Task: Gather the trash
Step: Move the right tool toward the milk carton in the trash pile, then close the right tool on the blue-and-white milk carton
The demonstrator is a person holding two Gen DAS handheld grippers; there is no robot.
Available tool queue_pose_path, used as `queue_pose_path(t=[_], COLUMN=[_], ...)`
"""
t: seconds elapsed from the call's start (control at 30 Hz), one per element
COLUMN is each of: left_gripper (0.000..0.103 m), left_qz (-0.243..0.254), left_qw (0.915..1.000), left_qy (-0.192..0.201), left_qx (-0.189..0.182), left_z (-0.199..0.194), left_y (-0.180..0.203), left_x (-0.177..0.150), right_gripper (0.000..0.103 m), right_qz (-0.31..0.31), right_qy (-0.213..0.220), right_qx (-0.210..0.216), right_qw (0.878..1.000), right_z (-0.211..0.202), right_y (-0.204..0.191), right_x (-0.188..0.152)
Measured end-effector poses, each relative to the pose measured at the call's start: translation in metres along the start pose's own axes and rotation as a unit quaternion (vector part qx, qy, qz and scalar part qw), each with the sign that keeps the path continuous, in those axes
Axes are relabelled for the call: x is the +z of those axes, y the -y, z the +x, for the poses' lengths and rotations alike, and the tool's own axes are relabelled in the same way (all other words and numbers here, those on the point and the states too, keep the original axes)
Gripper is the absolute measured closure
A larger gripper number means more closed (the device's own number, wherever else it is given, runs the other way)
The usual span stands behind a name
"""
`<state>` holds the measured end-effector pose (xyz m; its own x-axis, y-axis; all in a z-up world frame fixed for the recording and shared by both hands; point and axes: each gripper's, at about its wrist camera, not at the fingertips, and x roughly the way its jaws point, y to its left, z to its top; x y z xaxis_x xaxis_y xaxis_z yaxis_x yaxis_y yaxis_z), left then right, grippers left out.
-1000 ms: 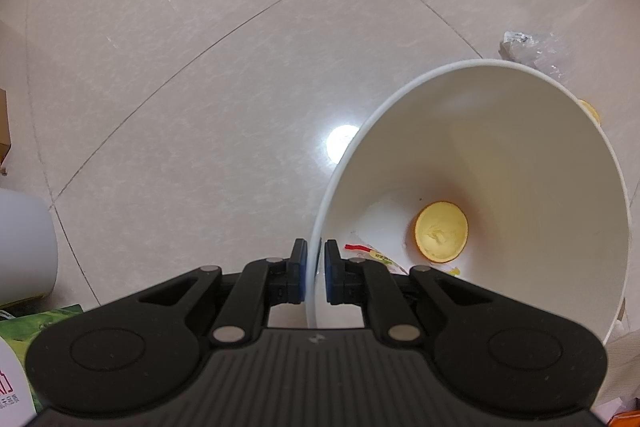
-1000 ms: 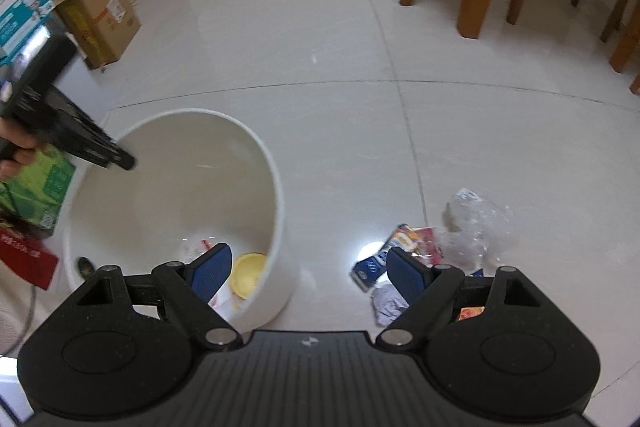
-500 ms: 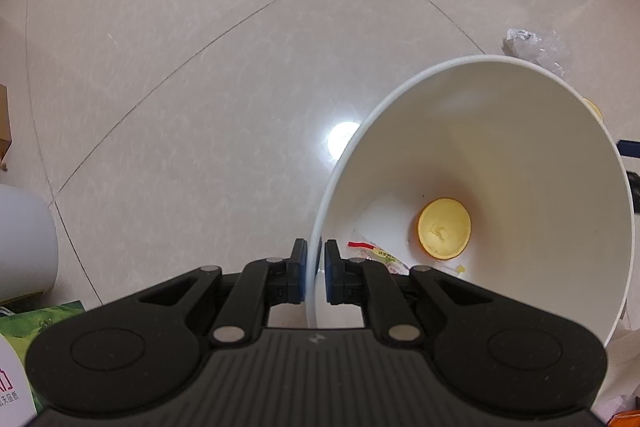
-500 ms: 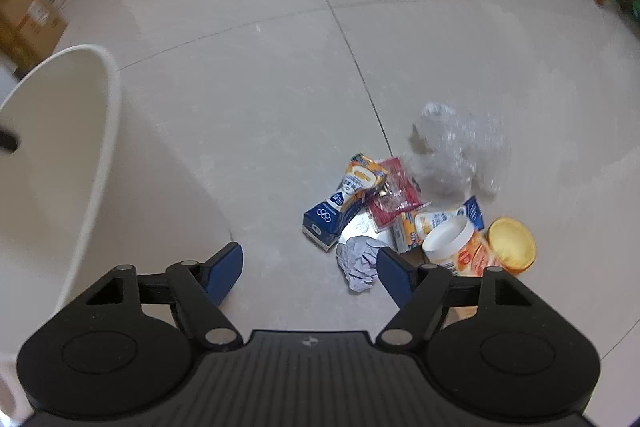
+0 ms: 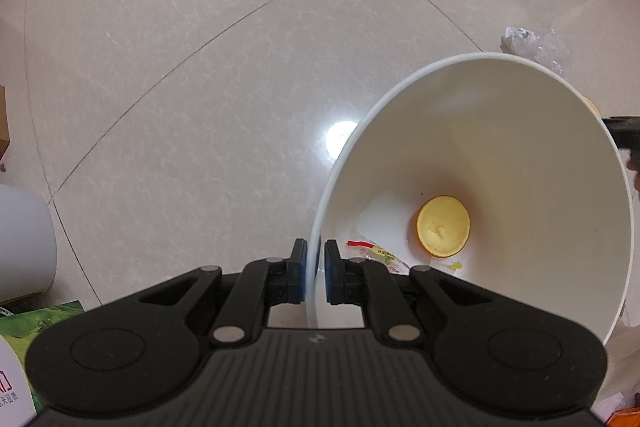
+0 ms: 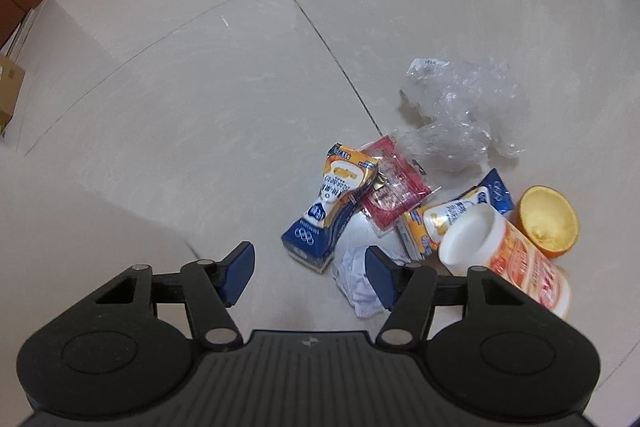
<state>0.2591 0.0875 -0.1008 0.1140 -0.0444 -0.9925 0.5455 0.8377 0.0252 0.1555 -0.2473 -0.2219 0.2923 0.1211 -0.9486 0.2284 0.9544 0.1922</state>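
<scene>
Here left claw (image 5: 316, 277) pinching bin (image 5: 520, 131), trash pile (image 6: 424, 203) rightward

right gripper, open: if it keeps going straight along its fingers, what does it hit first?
Probably the crushed blue-and-orange milk carton, just ahead of the right gripper; the crumpled white paper sits by its right finger. Depth is uncertain.

I can read no wording: print on the milk carton (image 6: 332, 203) (five rings show) and the jar (image 6: 516, 263) is blurred.
</scene>
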Motion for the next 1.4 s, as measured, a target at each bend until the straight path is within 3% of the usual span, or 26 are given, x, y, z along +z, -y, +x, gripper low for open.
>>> queue_pose_path(t=[0.23, 0.73, 0.8, 0.9, 1.1, 1.4], left_gripper=[0.096, 0.096, 0.096, 0.096, 0.096, 0.096], left_qz=[-0.002, 0.000, -0.002, -0.004, -0.003, 0.002], left_qw=[1.0000, 1.0000, 1.0000, 1.0000, 1.0000, 1.0000], left_qy=[0.000, 0.000, 0.000, 0.000, 0.000, -0.001], left_qx=[-0.002, -0.004, -0.006, -0.007, -0.008, -0.002], left_z=[0.001, 0.001, 0.001, 0.001, 0.002, 0.003], left_y=[-0.001, -0.003, -0.004, -0.004, -0.004, -0.001], left_x=[0.000, 0.000, 0.000, 0.000, -0.001, -0.001], right_gripper=[0.040, 0.047, 0.053, 0.066, 0.068, 0.069], right_qz=[0.031, 0.068, 0.056, 0.029, 0.011, -0.024], right_qy=[-0.015, -0.043, -0.043, -0.040, -0.041, -0.040], right_qx=[0.011, -0.033, -0.045, -0.058, -0.070, -0.056], right_qw=[0.999, 0.996, 0.996, 0.997, 0.997, 0.997], right_z=[0.044, 0.122, 0.127, 0.129, 0.119, 0.069], right_y=[0.006, 0.008, 0.005, -0.001, -0.007, -0.016], right_x=[0.021, 0.038, 0.038, 0.036, 0.033, 0.043])
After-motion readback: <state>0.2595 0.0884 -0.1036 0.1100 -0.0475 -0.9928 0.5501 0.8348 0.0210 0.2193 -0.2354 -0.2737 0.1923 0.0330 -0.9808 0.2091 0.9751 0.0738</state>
